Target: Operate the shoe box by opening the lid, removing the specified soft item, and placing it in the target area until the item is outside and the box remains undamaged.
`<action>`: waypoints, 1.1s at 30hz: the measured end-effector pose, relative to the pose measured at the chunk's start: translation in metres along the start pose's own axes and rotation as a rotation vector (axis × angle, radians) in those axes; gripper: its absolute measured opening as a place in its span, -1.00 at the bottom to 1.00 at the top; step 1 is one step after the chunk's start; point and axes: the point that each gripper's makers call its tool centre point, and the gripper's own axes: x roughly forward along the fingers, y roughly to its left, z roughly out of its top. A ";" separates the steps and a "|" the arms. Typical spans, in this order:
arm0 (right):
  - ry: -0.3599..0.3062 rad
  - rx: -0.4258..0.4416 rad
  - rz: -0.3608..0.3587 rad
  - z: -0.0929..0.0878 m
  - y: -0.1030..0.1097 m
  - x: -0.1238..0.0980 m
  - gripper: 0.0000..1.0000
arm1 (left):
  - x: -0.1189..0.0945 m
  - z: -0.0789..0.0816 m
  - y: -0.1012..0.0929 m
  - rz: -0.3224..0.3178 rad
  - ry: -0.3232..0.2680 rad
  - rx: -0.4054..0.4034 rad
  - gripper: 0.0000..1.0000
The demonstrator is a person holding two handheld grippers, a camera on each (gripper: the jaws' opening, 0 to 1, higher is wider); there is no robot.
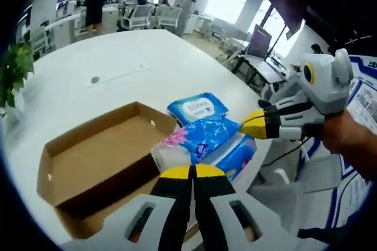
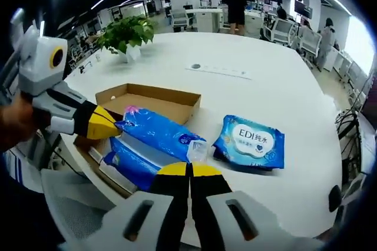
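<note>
Blue plastic tissue pack [image 2: 158,134], judged light, soft and slippery, was pinched at opposite ends by the left gripper [image 1: 191,171] and right gripper [image 2: 189,169], both clenched on it, above the open cardboard shoe box [image 1: 88,157] on a white office table [image 2: 277,80].

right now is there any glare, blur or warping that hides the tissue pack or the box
Left gripper view: bright windows wash out the far room, fisheye bends the table edge, yet the tissue pack and box read sharp. Right gripper view: the wipes pack label is legible; far desks blur slightly.
</note>
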 end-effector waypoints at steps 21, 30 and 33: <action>0.000 0.091 -0.063 -0.026 -0.095 -0.017 -1.00 | 0.075 0.032 -0.055 -0.052 0.057 0.071 -1.00; 0.003 0.107 -0.069 -0.031 -0.129 -0.020 -1.00 | 0.105 0.041 -0.073 -0.067 0.075 0.074 -1.00; 0.006 0.108 -0.069 -0.032 -0.141 -0.020 -1.00 | 0.113 0.044 -0.080 -0.070 0.081 0.076 -1.00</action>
